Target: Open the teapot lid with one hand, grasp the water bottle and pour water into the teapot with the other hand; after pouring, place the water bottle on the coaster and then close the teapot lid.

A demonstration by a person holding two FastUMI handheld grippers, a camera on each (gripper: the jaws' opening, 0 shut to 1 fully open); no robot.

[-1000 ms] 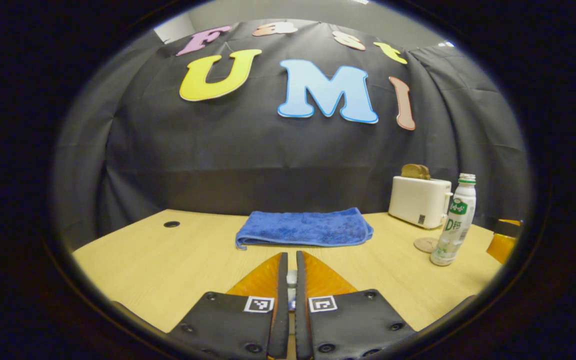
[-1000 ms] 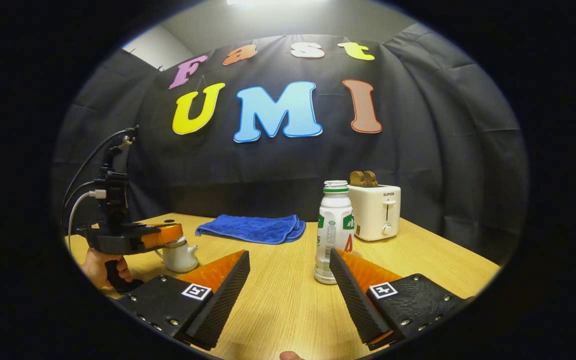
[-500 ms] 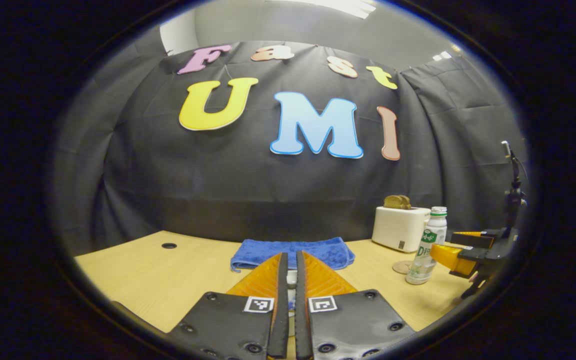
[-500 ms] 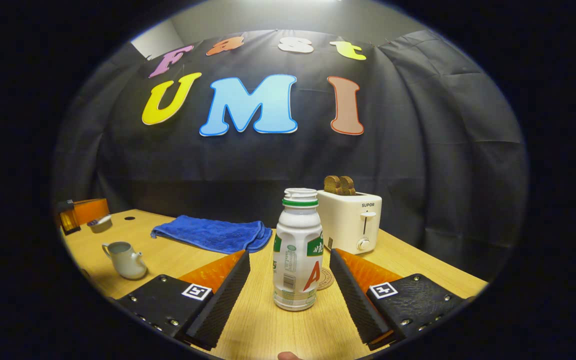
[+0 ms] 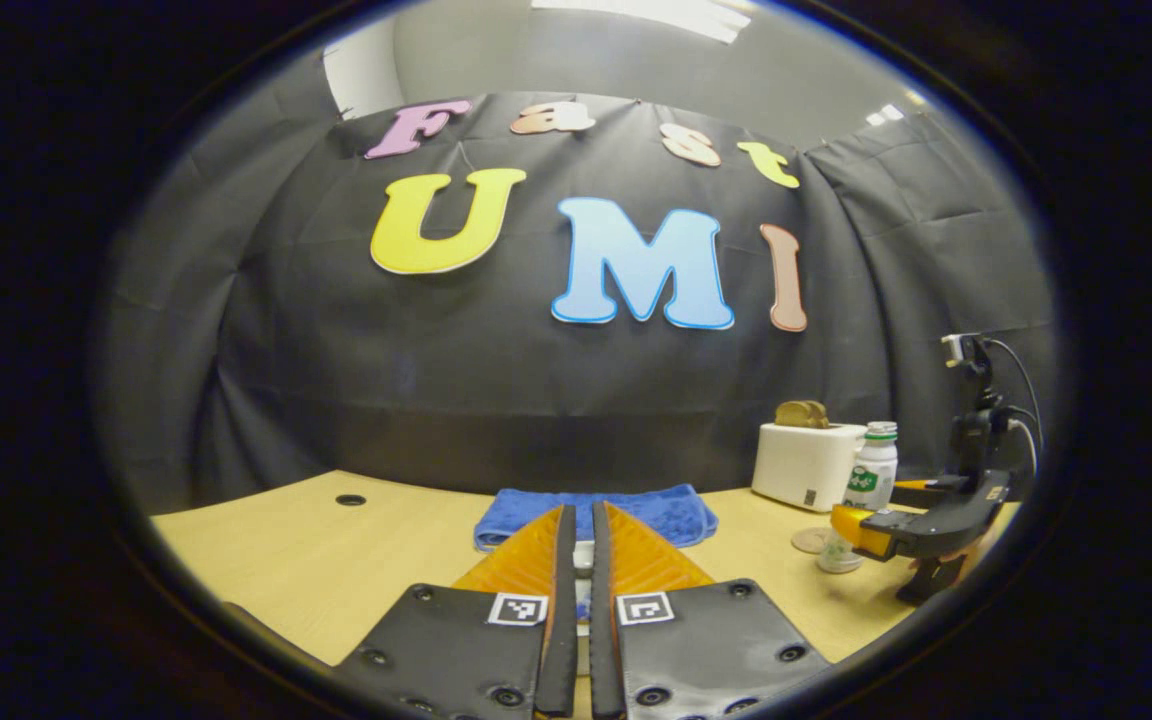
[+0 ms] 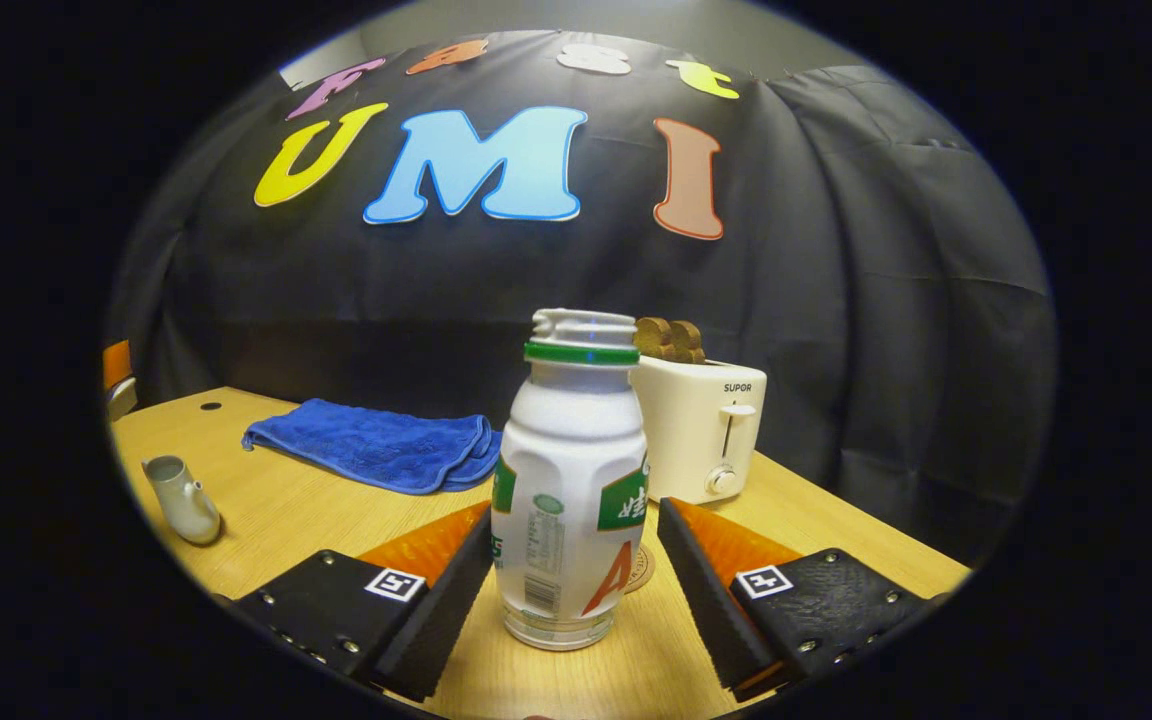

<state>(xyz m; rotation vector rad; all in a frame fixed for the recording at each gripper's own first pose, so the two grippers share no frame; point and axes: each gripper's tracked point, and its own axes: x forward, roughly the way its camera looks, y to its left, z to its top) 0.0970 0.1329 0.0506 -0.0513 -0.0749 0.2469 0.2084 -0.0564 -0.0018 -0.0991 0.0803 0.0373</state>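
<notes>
Smooth white plastic, waisted and capless, the water bottle (image 6: 569,480) stands upright on the pale wood-grain counter (image 6: 316,510), between the spread fingers of the right claw (image 6: 571,570); the inner finger looks just about to touch it, the other stands clear. If one finger meets the bottle before the other, this tall, narrow, slick thing could tip or skid, and with the neck open it would spill. The left claw (image 5: 576,560) is nearly closed on something small and pale, likely the teapot lid, though too little shows to be sure. A slack hold there could drop it. Behind the bottle lies the round coaster (image 6: 642,568). To the left, well apart, sits the glossy teapot (image 6: 181,497), mouth open. Farther back: a soft blue towel (image 6: 376,455) and a boxy toaster (image 6: 701,425).
</notes>
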